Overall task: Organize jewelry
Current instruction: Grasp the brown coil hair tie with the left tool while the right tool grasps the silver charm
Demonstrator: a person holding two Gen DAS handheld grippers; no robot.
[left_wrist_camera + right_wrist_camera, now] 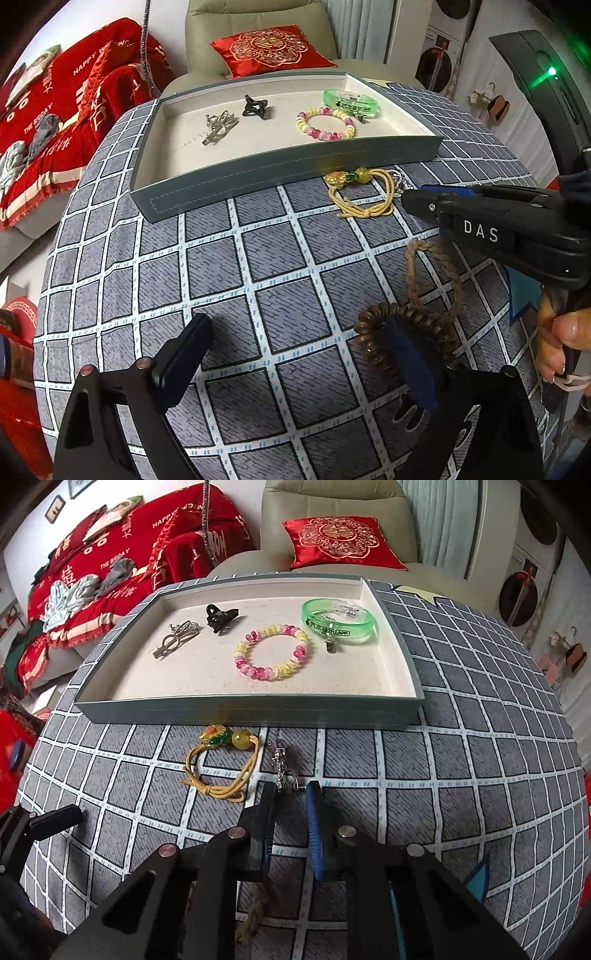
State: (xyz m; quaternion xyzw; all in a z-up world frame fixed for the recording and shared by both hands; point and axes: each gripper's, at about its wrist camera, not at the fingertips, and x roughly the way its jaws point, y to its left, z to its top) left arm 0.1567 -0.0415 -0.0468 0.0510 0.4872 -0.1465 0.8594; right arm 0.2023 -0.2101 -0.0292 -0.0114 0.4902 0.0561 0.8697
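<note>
Inside tray (397,698): 2 bracelets, 2 clips. Right gripper (291,794) pinching silver trinket (282,771); left gripper (295,354) spread.

A small silver rhinestone clip (281,771) is lying on the checked cloth, at six o'clock of the grey tray (243,710).

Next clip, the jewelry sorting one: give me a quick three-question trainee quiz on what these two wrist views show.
1. How many pieces lie inside the grey tray?
2. True or false: the yellow cord bracelet is already in the tray.
3. What is the right gripper closing on? A) brown coil hair tie B) small silver clip C) green bangle

Key: 1. Four: green bangle, pink-and-yellow bead bracelet, black claw clip, metal hair clip. 2. False; it lies on the tablecloth. 3. B.
</note>
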